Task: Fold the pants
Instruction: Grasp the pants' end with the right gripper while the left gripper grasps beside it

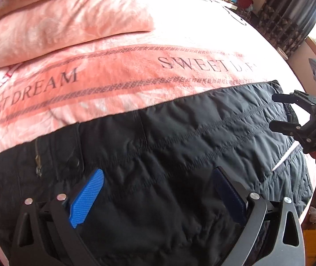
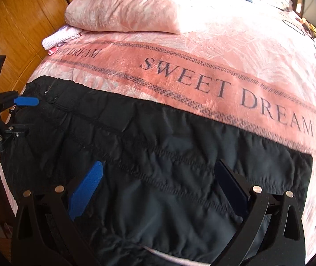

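The black pants [image 1: 180, 155] lie flat across the pink bed [image 1: 180, 33], and with the left gripper [image 1: 158, 190] and right gripper [image 2: 158, 186] both spread wide above them, a shallow pinch could catch only the slippery top layer and skew the fold.

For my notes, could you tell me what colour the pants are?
Black pants, shown best in the right wrist view.

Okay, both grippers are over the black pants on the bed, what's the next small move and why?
Probably lower both and pinch an end each. The left gripper and right gripper are open and empty above the pants, which lie flat lengthwise across the pink blanket, apparently not yet folded end to end.
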`<action>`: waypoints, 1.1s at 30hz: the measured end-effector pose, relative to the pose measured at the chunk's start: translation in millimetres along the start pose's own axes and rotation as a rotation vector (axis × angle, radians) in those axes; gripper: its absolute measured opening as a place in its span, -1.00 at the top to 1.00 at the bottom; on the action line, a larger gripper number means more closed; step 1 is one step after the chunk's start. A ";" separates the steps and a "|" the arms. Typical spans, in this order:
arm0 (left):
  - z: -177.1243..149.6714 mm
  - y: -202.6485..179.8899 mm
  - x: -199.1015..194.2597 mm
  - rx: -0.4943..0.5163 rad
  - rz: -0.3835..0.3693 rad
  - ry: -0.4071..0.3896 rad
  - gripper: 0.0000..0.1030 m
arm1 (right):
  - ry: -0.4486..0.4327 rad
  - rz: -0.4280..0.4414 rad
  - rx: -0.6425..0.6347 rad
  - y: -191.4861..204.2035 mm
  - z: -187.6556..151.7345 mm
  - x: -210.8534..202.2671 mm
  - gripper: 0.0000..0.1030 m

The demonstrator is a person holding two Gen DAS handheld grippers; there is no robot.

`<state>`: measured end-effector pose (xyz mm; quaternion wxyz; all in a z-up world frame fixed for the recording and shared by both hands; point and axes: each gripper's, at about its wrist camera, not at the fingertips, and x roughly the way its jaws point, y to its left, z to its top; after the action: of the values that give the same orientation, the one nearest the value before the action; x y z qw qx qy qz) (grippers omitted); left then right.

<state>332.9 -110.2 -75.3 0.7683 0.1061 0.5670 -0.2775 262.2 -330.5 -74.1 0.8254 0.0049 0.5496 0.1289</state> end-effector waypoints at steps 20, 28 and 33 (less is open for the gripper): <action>55.6 50.3 58.5 0.074 -0.151 0.028 -0.90 | 0.105 0.075 -0.248 -29.0 45.5 67.5 0.91; 67.9 22.4 49.1 0.231 -0.262 0.025 -0.90 | -0.103 0.154 -0.320 -9.4 20.1 -8.2 0.95; 65.8 3.0 36.2 0.357 -0.381 0.071 -0.90 | -0.155 0.182 -0.376 8.4 6.5 -31.0 0.95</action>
<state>395.4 -150.3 -87.4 0.6508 0.1408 0.5455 -0.5090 255.1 -328.3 -42.2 0.8365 -0.0897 0.4483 0.3021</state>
